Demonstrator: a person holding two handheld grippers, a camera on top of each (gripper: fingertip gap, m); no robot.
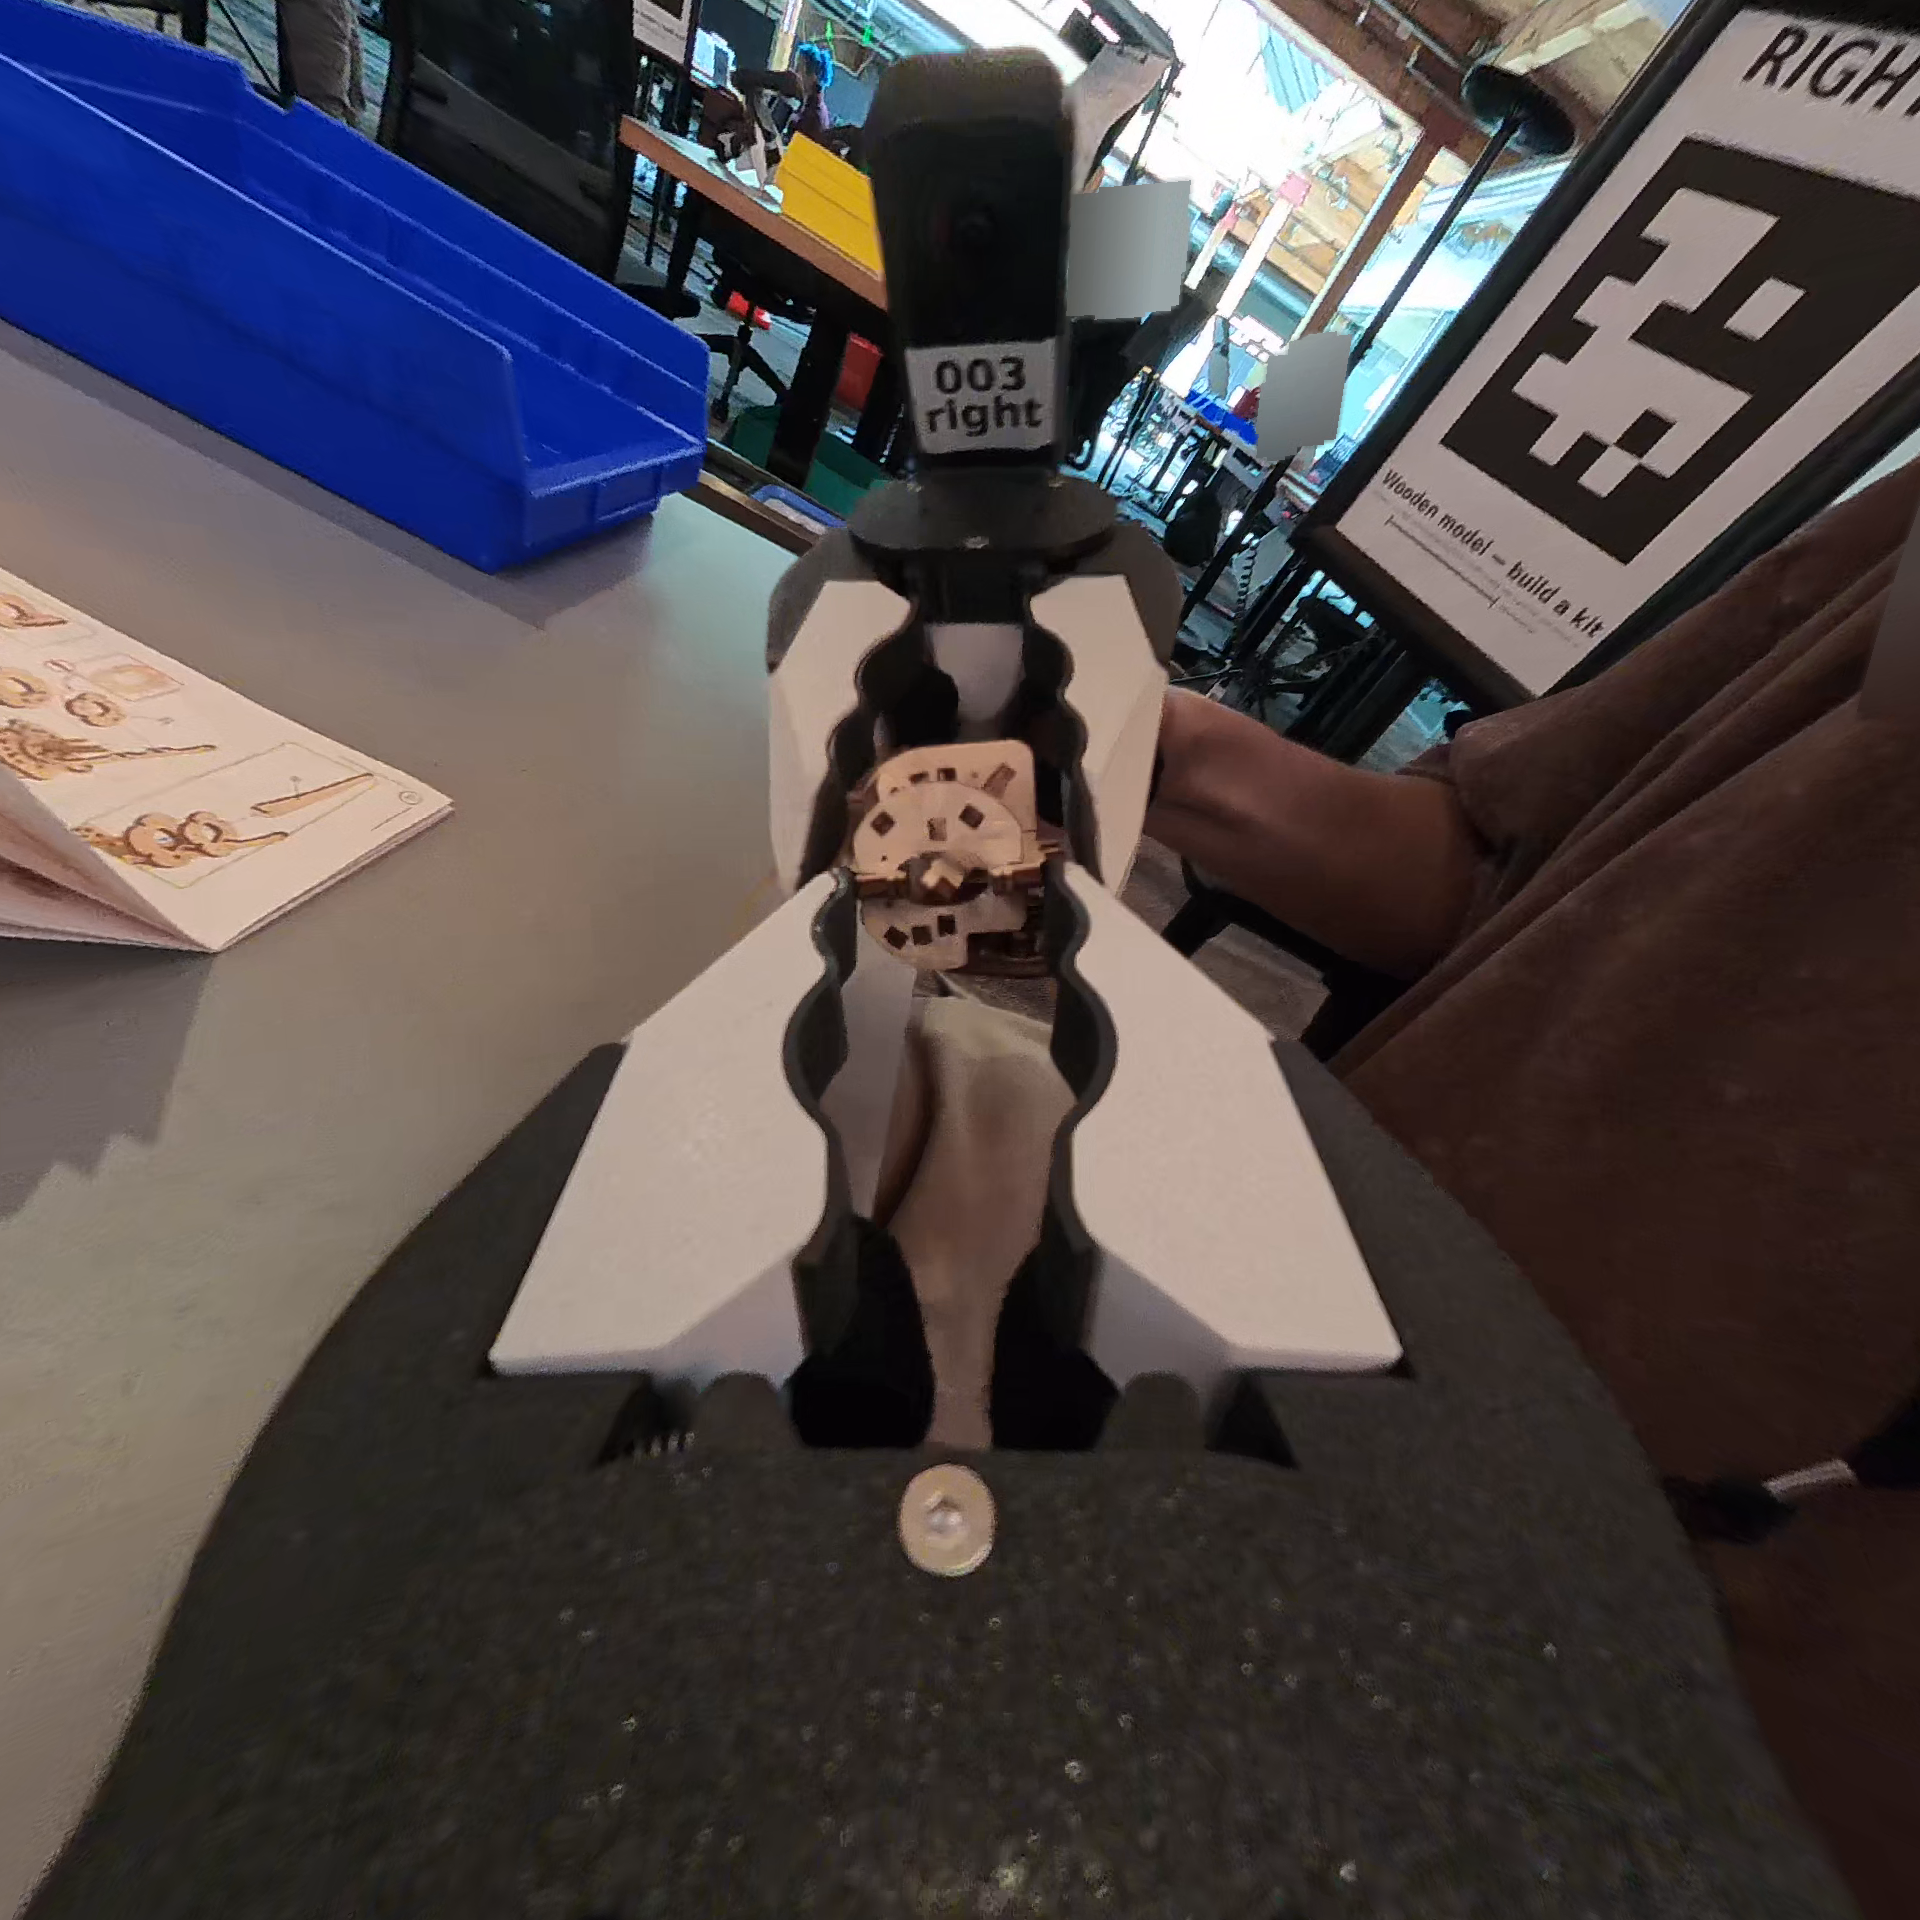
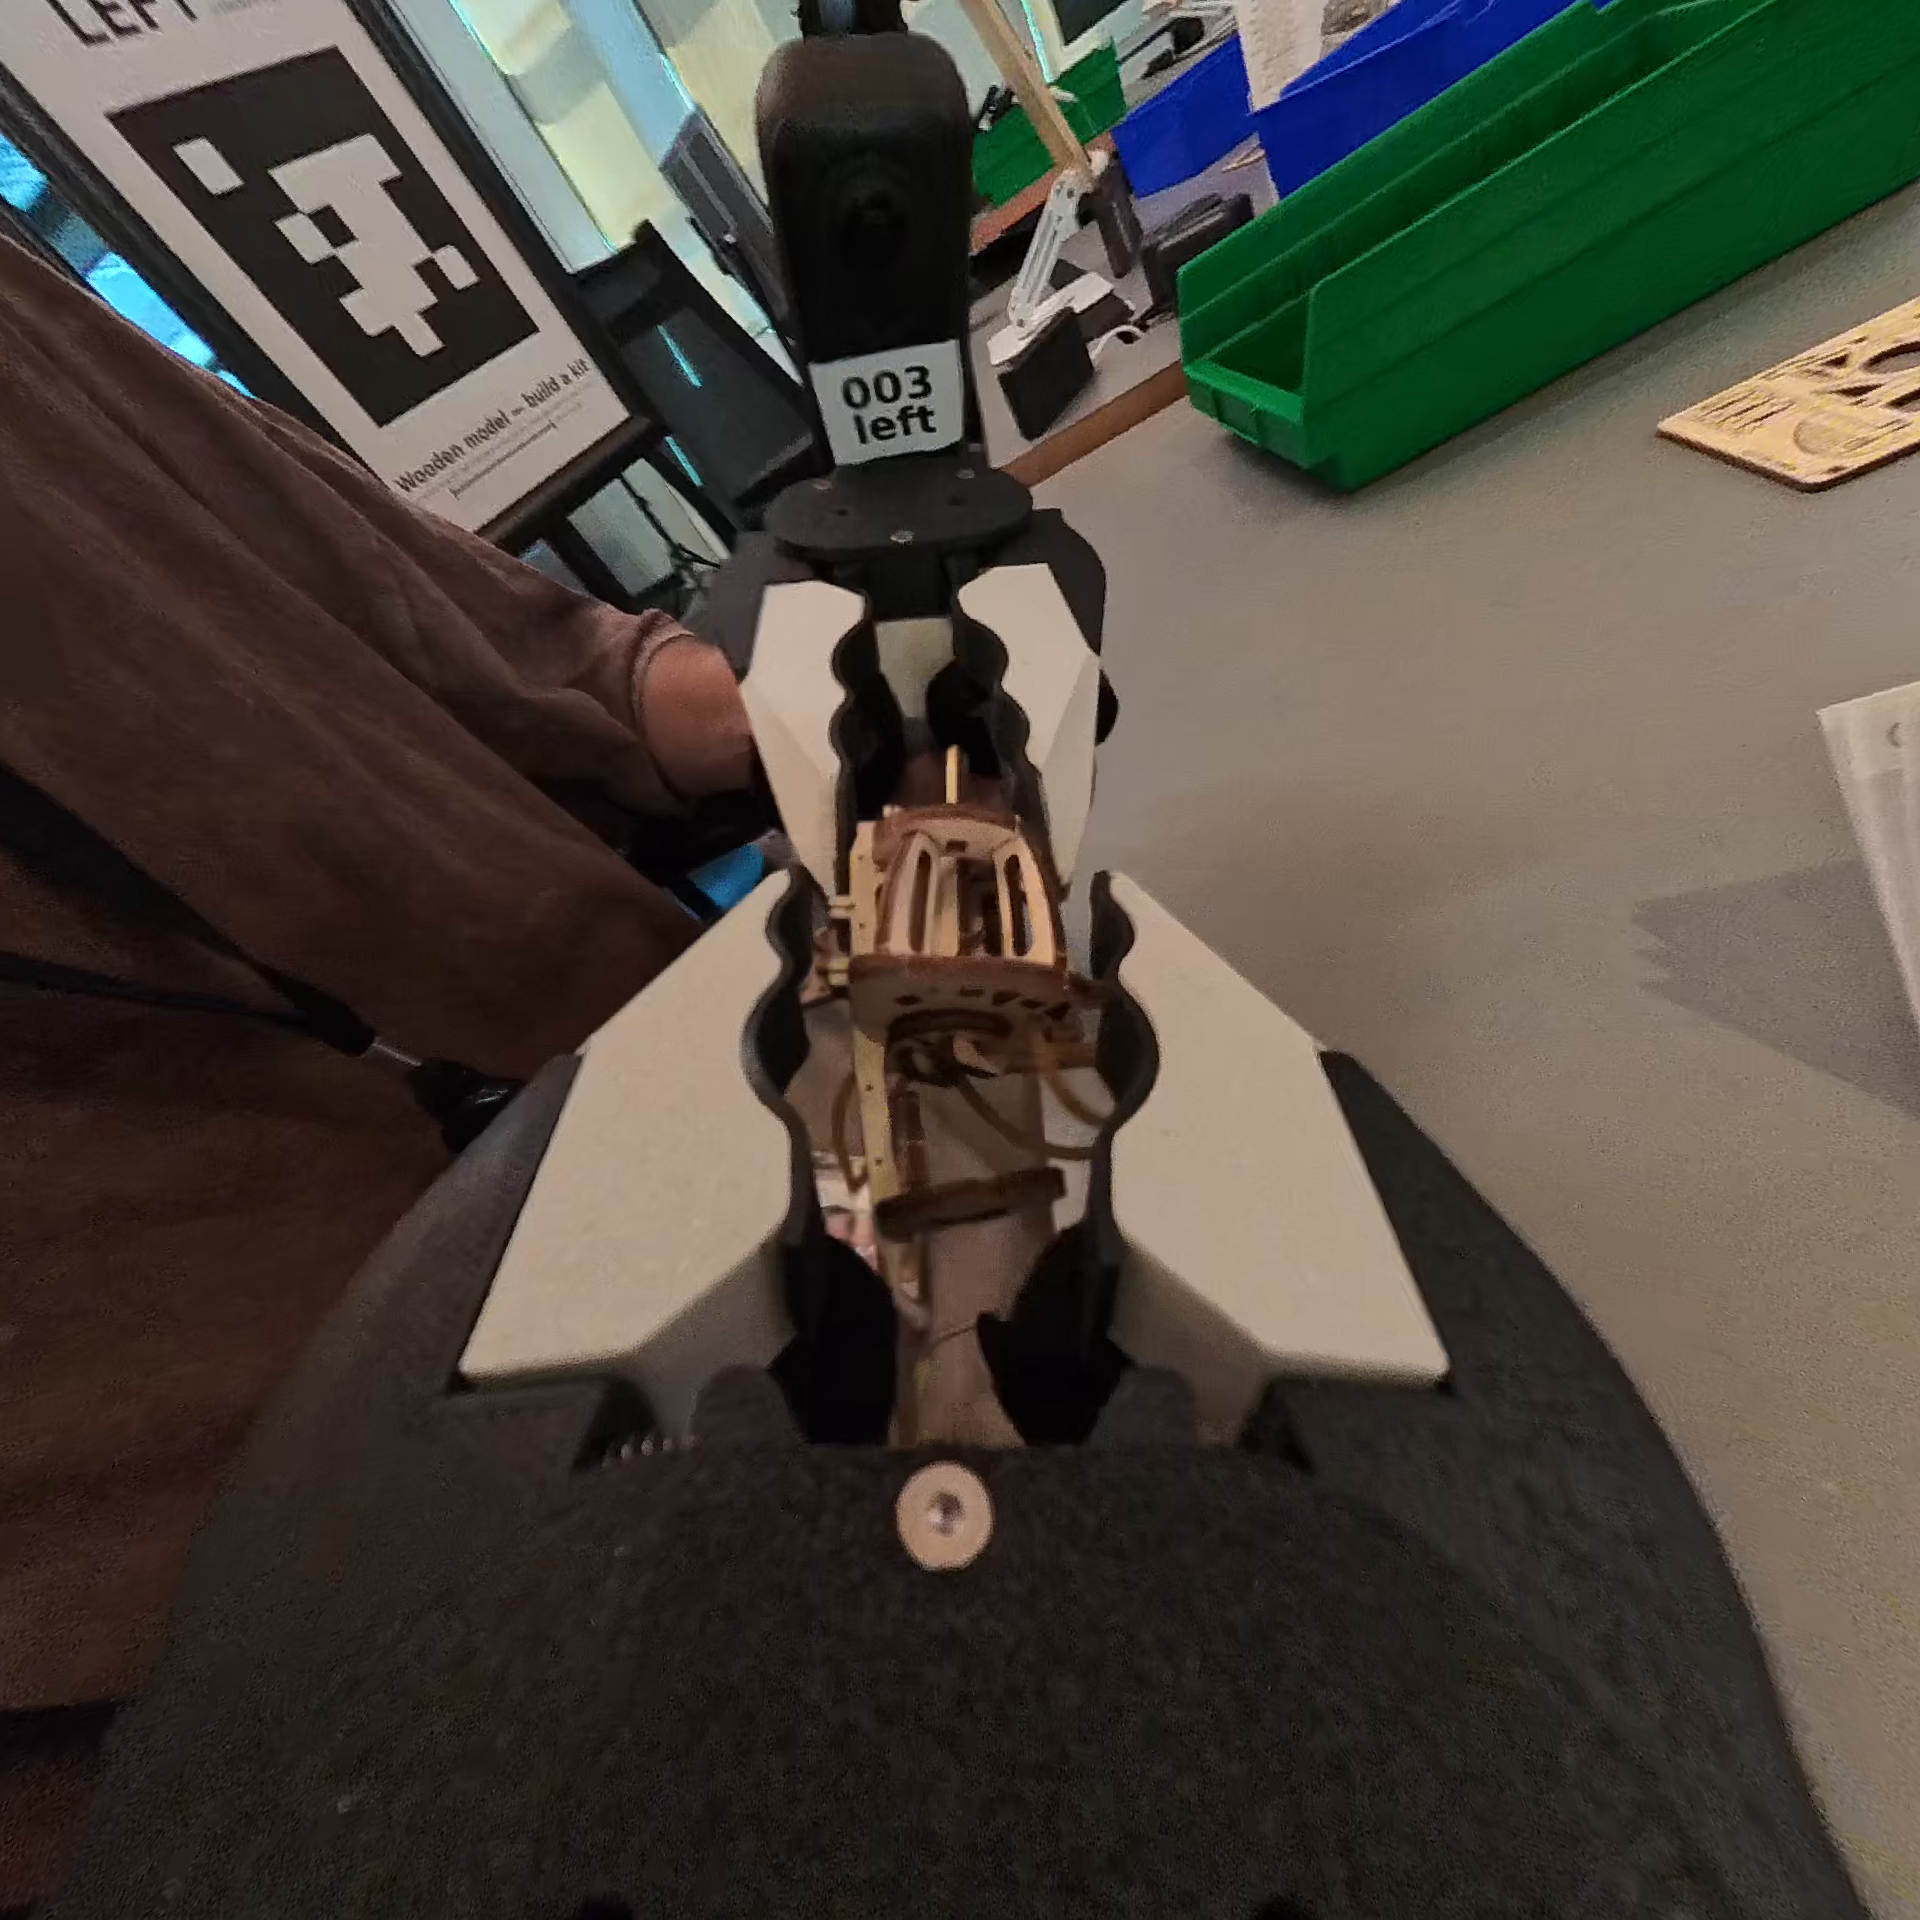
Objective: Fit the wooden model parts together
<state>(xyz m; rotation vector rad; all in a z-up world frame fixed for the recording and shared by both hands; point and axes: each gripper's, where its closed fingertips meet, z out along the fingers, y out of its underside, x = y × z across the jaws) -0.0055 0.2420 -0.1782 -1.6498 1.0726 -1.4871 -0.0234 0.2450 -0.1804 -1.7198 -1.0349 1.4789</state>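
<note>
The wooden model (image 1: 945, 868) looks mostly built; left gripper (image 1: 951, 904) and right gripper (image 2: 951, 935) both clamp it, 12 o'clock, perhaps seating a part

Wooden model (image 1: 948, 868) half hidden between both grippers' tips, contact points unclear; at nine o'clock the instruction booklet (image 1: 197, 800) runs off-frame; at three o'clock, the punched wooden sheet (image 2: 1813, 410) is cropped too
</note>
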